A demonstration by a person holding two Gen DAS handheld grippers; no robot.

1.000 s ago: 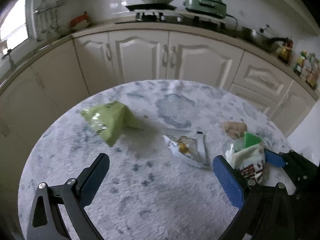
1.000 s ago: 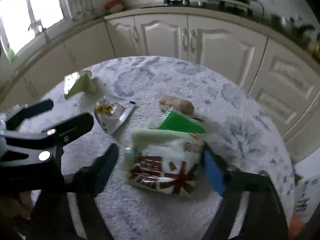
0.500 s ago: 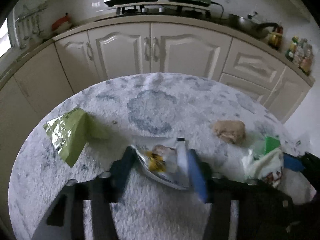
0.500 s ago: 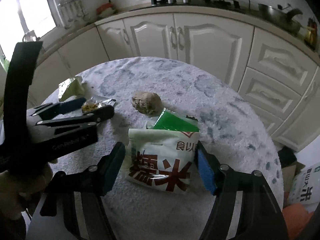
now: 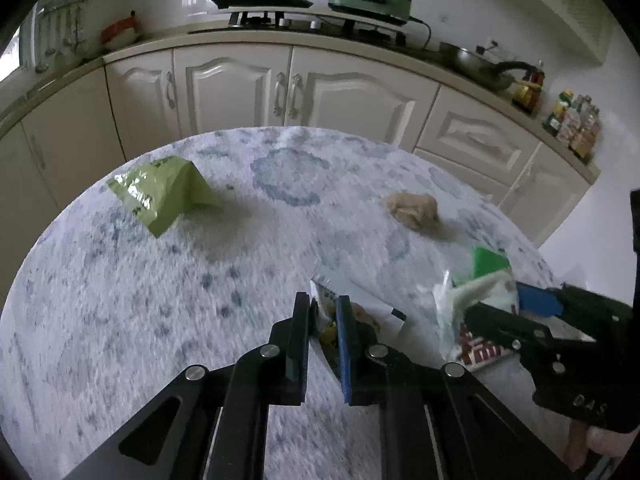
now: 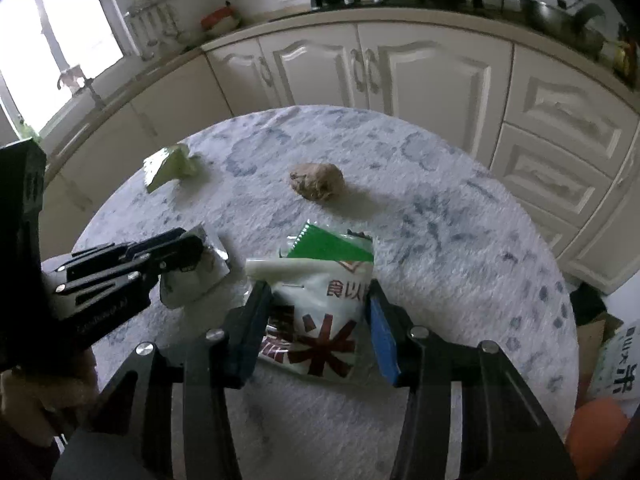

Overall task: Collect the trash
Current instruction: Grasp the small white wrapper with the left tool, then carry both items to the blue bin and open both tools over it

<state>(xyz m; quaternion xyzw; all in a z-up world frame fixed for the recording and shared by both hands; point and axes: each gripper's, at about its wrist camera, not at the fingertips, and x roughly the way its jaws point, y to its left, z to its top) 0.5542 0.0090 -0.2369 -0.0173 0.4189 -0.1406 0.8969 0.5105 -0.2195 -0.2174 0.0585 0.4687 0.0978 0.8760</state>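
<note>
Nearest, bottom centre of my left view: left gripper (image 5: 323,312), jaws pinched on the foil wrapper (image 5: 352,314); lower centre of my right view: right gripper (image 6: 318,300), jaws closed against the white bag (image 6: 316,316). Mid-frame on the table (image 6: 460,248): brown wad (image 6: 317,186); upper left, green packet (image 6: 172,166). Step, as I judge it: both grasps made; next I lift both clear, then fetch wad and packet.

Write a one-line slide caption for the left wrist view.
Left gripper shut on a small silver wrapper on the round table; green packet and brown wad wait behind.
</note>
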